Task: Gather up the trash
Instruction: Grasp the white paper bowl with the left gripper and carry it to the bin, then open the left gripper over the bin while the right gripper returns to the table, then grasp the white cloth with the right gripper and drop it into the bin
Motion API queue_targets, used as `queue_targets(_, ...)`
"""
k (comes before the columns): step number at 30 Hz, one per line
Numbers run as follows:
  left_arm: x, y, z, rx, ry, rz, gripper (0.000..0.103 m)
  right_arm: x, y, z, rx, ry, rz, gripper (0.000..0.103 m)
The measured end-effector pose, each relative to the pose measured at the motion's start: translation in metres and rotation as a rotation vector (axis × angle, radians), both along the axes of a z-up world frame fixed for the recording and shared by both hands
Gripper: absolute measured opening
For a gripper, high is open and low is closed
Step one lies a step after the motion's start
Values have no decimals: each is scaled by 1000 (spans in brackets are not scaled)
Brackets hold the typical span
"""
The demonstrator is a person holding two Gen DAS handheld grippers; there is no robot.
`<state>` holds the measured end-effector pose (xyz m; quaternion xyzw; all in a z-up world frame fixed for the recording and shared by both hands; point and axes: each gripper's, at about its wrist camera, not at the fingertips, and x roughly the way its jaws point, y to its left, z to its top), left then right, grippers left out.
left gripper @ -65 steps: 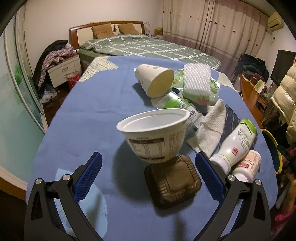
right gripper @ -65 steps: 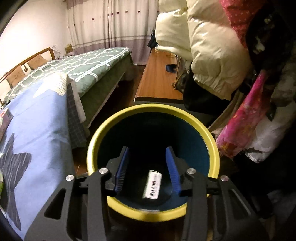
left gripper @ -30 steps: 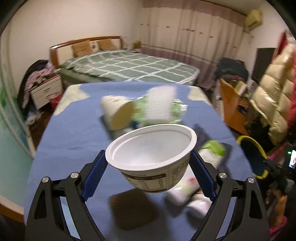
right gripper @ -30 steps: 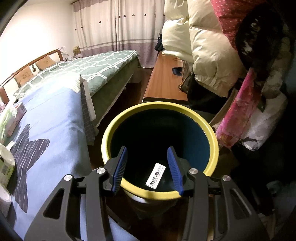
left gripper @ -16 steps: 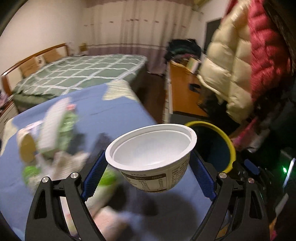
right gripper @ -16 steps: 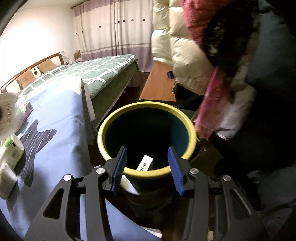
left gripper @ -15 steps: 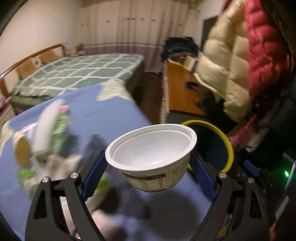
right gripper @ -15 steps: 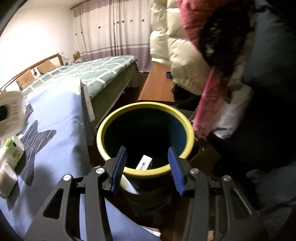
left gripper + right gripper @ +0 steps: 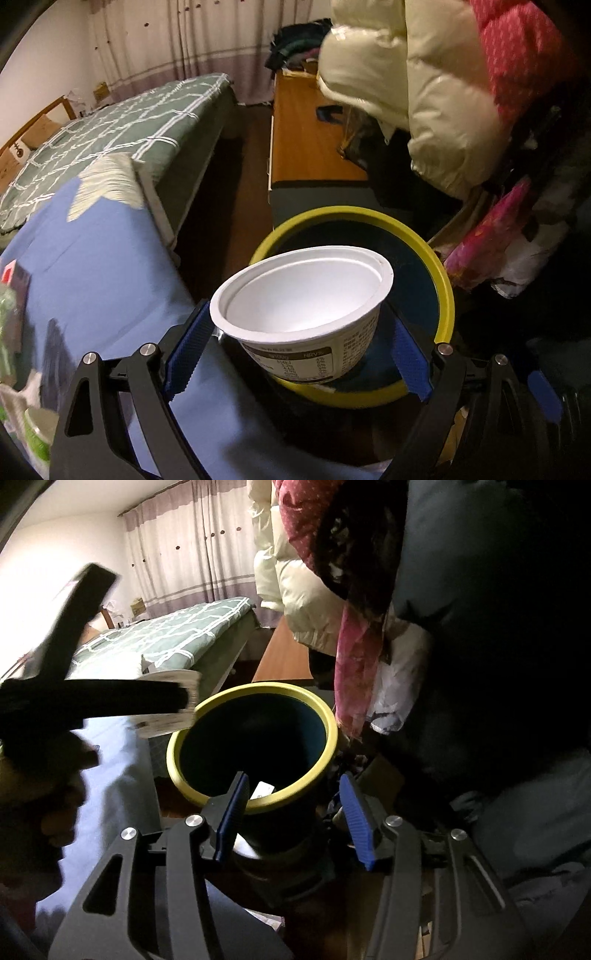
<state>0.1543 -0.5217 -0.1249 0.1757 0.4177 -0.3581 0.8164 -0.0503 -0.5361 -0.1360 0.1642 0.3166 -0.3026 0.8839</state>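
Note:
An empty white plastic cup [image 9: 306,295] with a printed label hangs upright above the near rim of the yellow-rimmed dark bin [image 9: 443,280]. My left gripper [image 9: 295,325] is shut on it, one blue pad on each side. In the right wrist view that gripper shows as a blurred dark shape [image 9: 92,698] with the cup's edge [image 9: 173,716] at the left rim of the bin [image 9: 258,692]. My right gripper [image 9: 292,786] hovers near the bin's front rim. Its jaws are opening with nothing between them. A small white wrapper [image 9: 263,789] lies inside the bin.
The blue-covered table [image 9: 92,266] lies left of the bin, with a green-capped bottle [image 9: 37,432] at its blurred near edge. A green checked bed [image 9: 129,122] and a wooden desk [image 9: 306,147] stand behind. Puffy coats [image 9: 406,92] hang right of the bin. A hand [image 9: 55,812] holds the left tool.
The left gripper has swung right with the cup, from over the table to above the bin. The right gripper has drawn back from the bin and its jaws have widened.

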Motion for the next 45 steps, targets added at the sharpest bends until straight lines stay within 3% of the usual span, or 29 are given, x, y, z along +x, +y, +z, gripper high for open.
queue_targets(3, 4, -14, -11, 20, -4, -2, 88, 1, 1, -2, 9, 2, 6, 50)
queue_targets(6, 11, -22, -17, 33, 3, 8, 95, 2, 2, -2, 11, 2, 8, 51)
queue_targets(11, 18, -11, -10, 12, 40, 21, 98, 3, 5, -1, 6, 4, 15, 53)
queue_targets(16, 9, 63, 35, -101, 36, 59, 98, 14, 17, 0, 10, 9, 59, 53)
queue_targets(20, -3, 144, 68, -156, -50, 137, 98, 31, 35, 2, 12, 13, 138, 53)
queue_targets(26, -13, 286, 91, -172, -175, 367, 98, 72, 82, 14, -20, 16, 315, 53)
queue_targets(33, -27, 438, 88, -111, -270, 711, 98, 126, 149, 38, -19, -15, 538, 53)
queue_targets(39, -34, 506, 78, -107, -258, 848, 98, 172, 215, 51, -4, -34, 692, 53)
queue_targets(45, -36, 513, 71, -107, -248, 850, 98, 219, 260, 35, 26, 20, 773, 53)
